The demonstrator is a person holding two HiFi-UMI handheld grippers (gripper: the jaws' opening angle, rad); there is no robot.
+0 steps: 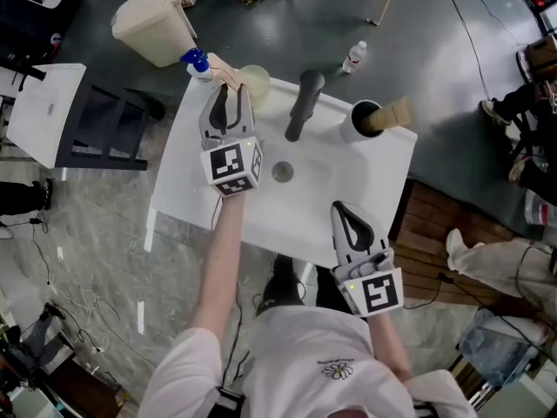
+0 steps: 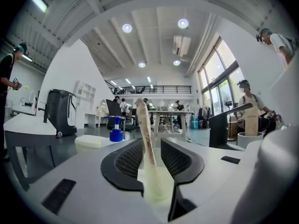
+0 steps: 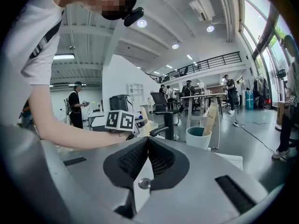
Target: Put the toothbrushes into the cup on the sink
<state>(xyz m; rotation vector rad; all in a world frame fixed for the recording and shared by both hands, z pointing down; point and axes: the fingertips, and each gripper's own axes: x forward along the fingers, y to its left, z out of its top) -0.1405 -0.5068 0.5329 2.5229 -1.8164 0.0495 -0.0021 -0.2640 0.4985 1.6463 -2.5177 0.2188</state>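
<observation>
My left gripper (image 1: 230, 90) hovers over the back left of the white sink (image 1: 365, 190), shut on a cream toothbrush (image 1: 227, 73) that sticks out past the jaws toward the back edge. The left gripper view shows this toothbrush (image 2: 148, 157) standing up between the jaws. A pale cup (image 1: 363, 118) stands at the sink's back right with a tan toothbrush (image 1: 393, 112) leaning in it. It appears as the cup (image 3: 198, 137) ahead of my right gripper (image 3: 147, 140). My right gripper (image 1: 342, 209) is shut and empty over the sink's front right edge.
A black faucet (image 1: 302, 103) rises between my left gripper and the cup, above the drain (image 1: 282, 171). A blue-capped bottle (image 1: 197, 62) and a pale round dish (image 1: 256, 80) sit at the back left. A beige bin (image 1: 155, 24) and a water bottle (image 1: 354, 56) are on the floor behind.
</observation>
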